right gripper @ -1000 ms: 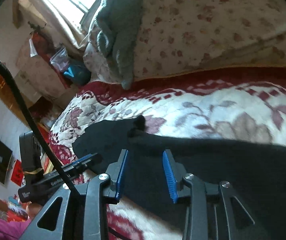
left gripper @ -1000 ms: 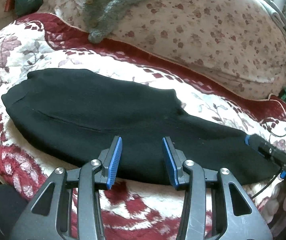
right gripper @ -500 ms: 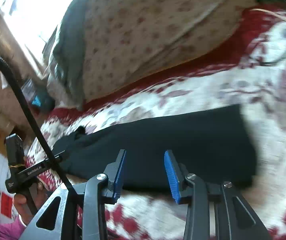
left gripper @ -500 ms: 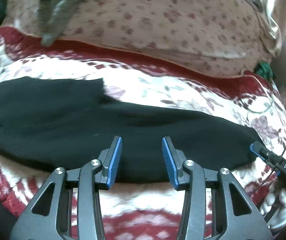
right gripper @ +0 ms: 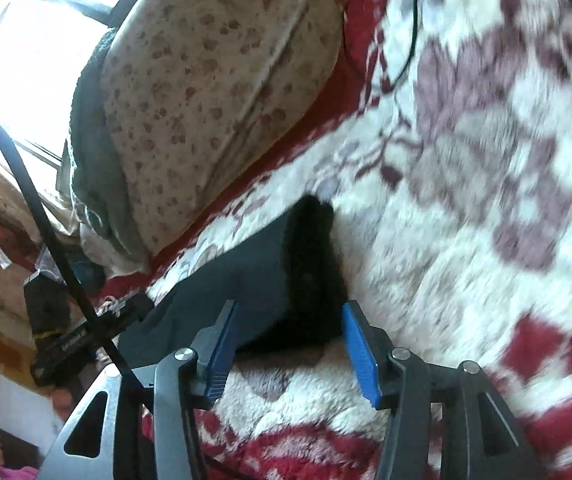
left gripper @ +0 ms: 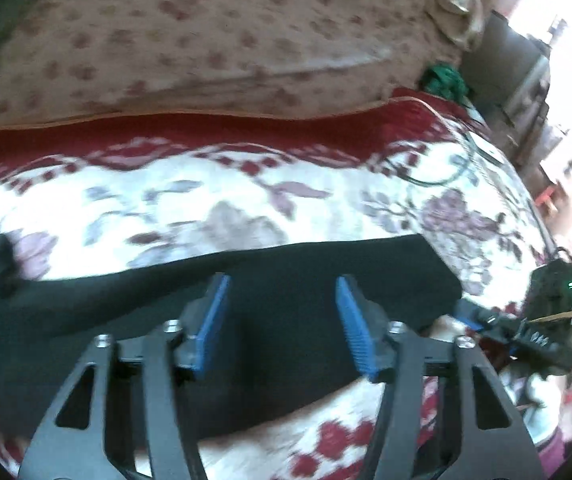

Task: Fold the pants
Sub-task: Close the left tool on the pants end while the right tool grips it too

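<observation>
Black pants (left gripper: 270, 280) lie flat and lengthwise on a red and white flowered blanket (left gripper: 214, 200). My left gripper (left gripper: 282, 304) hovers over the leg part, jaws opening, nothing pinched between the blue pads. In the right wrist view the pants' cuff end (right gripper: 309, 264) lies just beyond my right gripper (right gripper: 287, 334), whose jaws are also opening and stand either side of the hem without pressing on it. The right gripper (left gripper: 481, 316) shows at the pants' right end in the left wrist view; the left gripper (right gripper: 82, 332) appears far left in the right wrist view.
A big floral quilt (left gripper: 206, 40) is piled along the back of the bed, with a grey knitted cloth (right gripper: 94, 152) draped on it. A green bundle (left gripper: 443, 80) and a thin cable (left gripper: 437, 178) lie at the far right. A black cable (right gripper: 38, 216) crosses the right wrist view.
Both grippers slid along the pants towards the cuff end and rolled. Both sets of jaws now stand wider apart than before. The pants lie as they did.
</observation>
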